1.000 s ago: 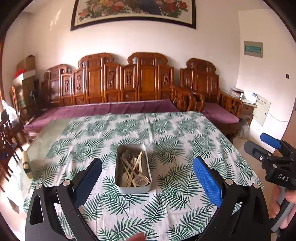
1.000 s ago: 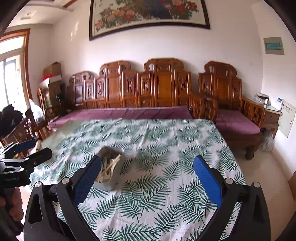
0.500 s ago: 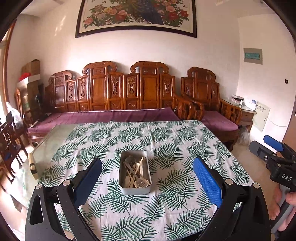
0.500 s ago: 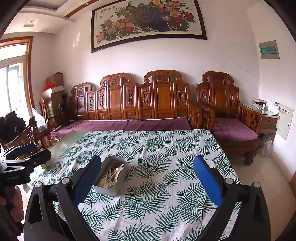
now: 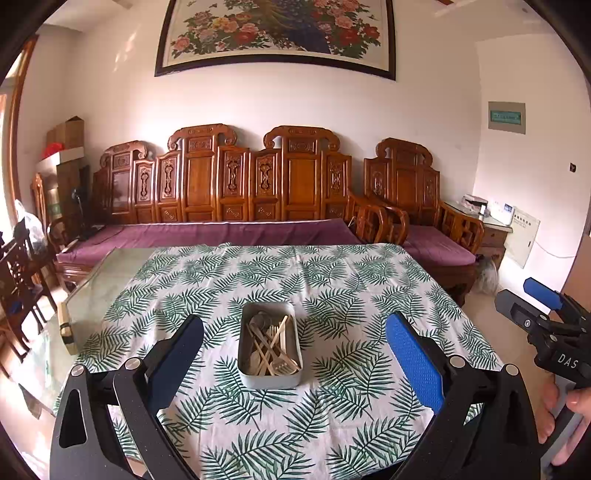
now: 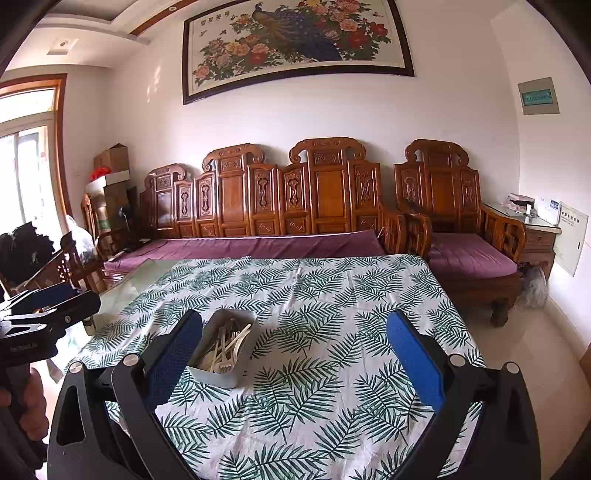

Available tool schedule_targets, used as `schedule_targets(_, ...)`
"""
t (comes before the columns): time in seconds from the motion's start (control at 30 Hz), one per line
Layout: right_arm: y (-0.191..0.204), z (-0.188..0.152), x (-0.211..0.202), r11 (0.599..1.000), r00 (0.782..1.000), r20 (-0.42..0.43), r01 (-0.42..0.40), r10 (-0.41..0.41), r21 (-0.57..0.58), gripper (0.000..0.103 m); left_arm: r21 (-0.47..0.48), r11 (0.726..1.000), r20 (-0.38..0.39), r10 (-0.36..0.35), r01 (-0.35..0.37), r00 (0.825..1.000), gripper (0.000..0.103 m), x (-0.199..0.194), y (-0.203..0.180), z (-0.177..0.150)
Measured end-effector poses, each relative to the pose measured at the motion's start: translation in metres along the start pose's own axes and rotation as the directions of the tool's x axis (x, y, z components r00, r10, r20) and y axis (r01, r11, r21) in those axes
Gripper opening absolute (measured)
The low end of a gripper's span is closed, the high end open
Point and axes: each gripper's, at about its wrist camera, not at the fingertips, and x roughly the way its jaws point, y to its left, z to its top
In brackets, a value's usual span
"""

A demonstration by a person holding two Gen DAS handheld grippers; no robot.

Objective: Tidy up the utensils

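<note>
A metal tin (image 5: pixel 269 345) sits on the table (image 5: pixel 354 280), on a white cloth (image 5: pixel 332 398) printed with green fern leaves, somewhat toward the near edge. Inside it lies a loose heap of utensils (image 5: pixel 271 350): pale wooden-looking forks and sticks crossed over one another, with a couple of darker metal pieces at the far end. From the right side the same tin (image 6: pixel 223 349) shows a grey wall and the utensils (image 6: pixel 227 347) poke up a little above its rim. The left tool (image 5: pixel 295 363) hangs above the near part of the table with its jaws spread wide and nothing between them; the tin lies in the gap between its blue pads, further out. The right tool (image 6: pixel 295 363) is likewise spread wide and empty, over the cloth (image 6: pixel 332 332) to the right of the tin, which sits just beside its left finger (image 6: pixel 173 354) in that view. Each tool shows at the edge of the other's view: the right tool (image 5: pixel 543 317) off the table's right side with a hand (image 5: pixel 561 417) on its grip, the left tool (image 6: pixel 44 306) off the left side. Beyond the table stands a carved wooden bench (image 5: pixel 258 184) with purple cushions, and a framed flower painting (image 5: pixel 277 33) hangs on the wall above it.
</note>
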Motion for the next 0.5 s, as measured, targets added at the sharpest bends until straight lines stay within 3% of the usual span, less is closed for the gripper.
schedule_targets(0.5,0.0017,-0.0014,-0.0005,1.000,1.000,-0.002,0.001,-0.001,0.000,0.100,0.008,1.000,0.004,0.005,-0.005,1.000,0.095,-0.0010,-0.0017,-0.0025)
